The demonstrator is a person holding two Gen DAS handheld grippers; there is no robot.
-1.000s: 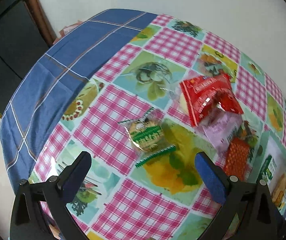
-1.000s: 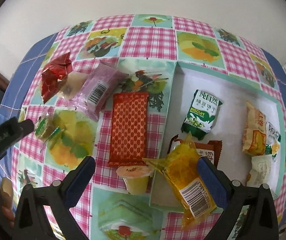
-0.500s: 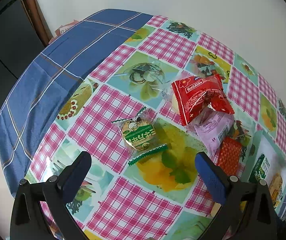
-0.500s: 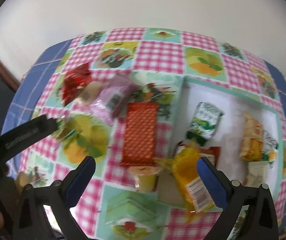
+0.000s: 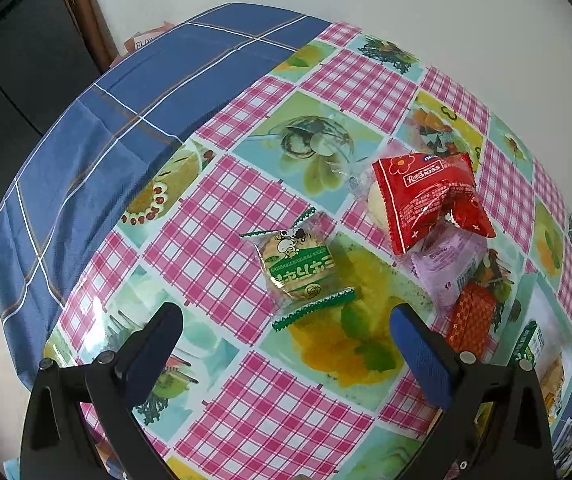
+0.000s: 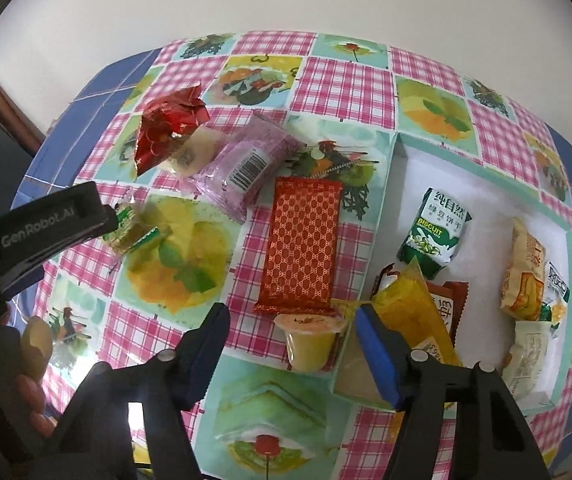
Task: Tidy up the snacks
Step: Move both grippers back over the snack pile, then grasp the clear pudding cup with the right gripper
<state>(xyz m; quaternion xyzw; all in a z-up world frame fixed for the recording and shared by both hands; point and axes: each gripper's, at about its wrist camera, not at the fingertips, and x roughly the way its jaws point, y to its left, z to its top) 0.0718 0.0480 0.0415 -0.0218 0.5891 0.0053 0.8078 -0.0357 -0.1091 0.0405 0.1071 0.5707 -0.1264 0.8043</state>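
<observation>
Closing over a yellow jelly cup [image 6: 310,340], the right gripper [image 6: 292,354] points steeply down at the checked tablecloth [image 6: 338,80], its blue pads at middle width and narrowing. The cup stands between the jaws, just outside the near left corner of the white tray [image 6: 486,184]; the pads do not yet seem to press on it, so I judge the grip unfinished. The cup lies straight ahead of the fingers, with its foil lid turned toward the camera. It sits just below the short end of the orange wafer bar [image 6: 304,246], whose long axis runs away from the gripper. A yellow packet [image 6: 410,312] leans over the tray's corner right beside the right-hand pad, and may get pinched along with the cup.

The left gripper [image 5: 286,344] hangs with jaws wide and nothing between them, above a green-trimmed biscuit packet [image 5: 300,268] that lies ahead of it, its long axis slanting across the line of the fingers. Beyond that are a red Kiss packet [image 5: 426,200] lying on a purple packet [image 5: 450,268].

For the cup, the right hand is plainly the nearer; the tray is to its right, already holding a green biscuit pouch [image 6: 434,236] and other snacks. The loose packets on the cloth are not yet sorted.
</observation>
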